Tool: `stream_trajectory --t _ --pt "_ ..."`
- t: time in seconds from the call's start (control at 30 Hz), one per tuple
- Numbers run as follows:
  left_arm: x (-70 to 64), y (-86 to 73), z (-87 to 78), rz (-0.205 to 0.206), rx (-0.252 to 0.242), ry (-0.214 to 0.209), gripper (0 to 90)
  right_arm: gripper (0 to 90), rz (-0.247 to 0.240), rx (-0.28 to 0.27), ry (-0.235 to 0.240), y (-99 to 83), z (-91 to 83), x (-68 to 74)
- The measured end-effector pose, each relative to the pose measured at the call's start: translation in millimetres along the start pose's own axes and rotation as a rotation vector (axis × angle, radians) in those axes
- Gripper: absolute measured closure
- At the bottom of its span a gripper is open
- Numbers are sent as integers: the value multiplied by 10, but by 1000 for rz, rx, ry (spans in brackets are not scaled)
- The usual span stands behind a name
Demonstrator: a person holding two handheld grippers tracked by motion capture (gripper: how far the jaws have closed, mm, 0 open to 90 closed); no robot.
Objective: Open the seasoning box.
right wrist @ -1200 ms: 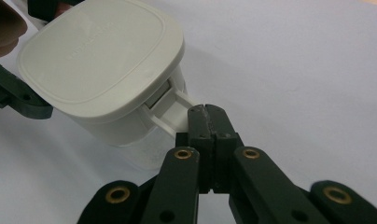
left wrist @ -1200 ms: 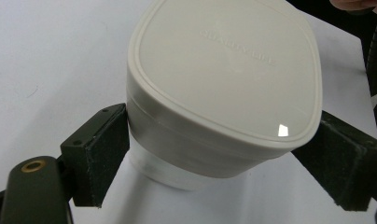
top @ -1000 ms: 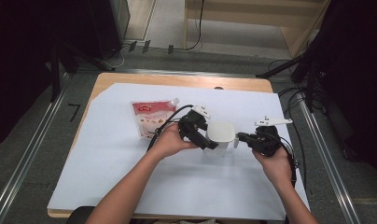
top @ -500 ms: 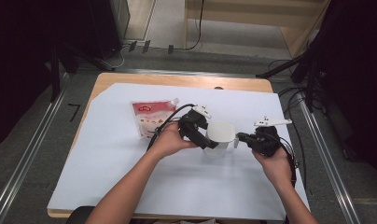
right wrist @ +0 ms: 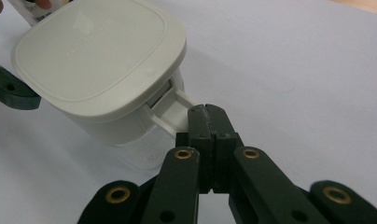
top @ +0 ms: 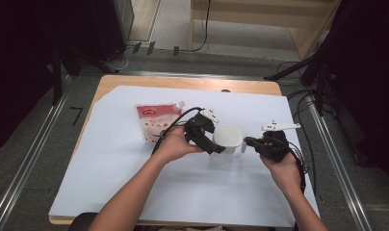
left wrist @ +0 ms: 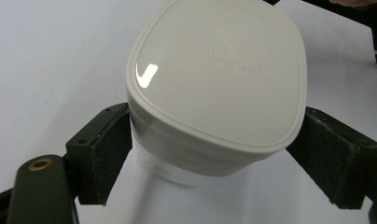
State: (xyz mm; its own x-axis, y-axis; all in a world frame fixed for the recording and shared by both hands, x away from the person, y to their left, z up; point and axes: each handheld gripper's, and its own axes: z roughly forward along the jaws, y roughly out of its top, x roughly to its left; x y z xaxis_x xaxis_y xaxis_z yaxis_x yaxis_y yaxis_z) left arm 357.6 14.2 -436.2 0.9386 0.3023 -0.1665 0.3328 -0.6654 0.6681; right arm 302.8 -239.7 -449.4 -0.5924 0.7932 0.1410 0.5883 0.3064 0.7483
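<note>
A white container [top: 227, 136] with a square rounded lid [left wrist: 219, 70] stands on the white sheet near the table's middle. My left gripper [top: 215, 144] comes at it from the left. Its two padded jaws press on opposite sides of the container [left wrist: 177, 163] just under the lid. My right gripper [top: 248, 142] comes from the right and is shut [right wrist: 207, 114] on the small white tab [right wrist: 175, 109] that sticks out below the lid's rim [right wrist: 98, 56]. The lid sits down on the container.
A red and white pouch [top: 156, 120] lies flat on the sheet behind and left of the left hand. The white sheet [top: 135, 183] covers most of the wooden table [top: 183, 82]. Cables trail from both grippers.
</note>
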Motion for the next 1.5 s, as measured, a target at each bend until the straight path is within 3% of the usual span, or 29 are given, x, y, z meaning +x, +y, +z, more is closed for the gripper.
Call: stream_trajectory --t 0.5,1.0,1.5 --pt "-31 12 -12 15 0 24 166 900 -6 1 -6 -1 -1 6" --pt "-4 -15 -28 8 -23 -1 166 900 -11 -5 -7 -6 3 13" --pt "3 -45 14 24 4 11 175 900 -18 -4 -17 -7 2 21"
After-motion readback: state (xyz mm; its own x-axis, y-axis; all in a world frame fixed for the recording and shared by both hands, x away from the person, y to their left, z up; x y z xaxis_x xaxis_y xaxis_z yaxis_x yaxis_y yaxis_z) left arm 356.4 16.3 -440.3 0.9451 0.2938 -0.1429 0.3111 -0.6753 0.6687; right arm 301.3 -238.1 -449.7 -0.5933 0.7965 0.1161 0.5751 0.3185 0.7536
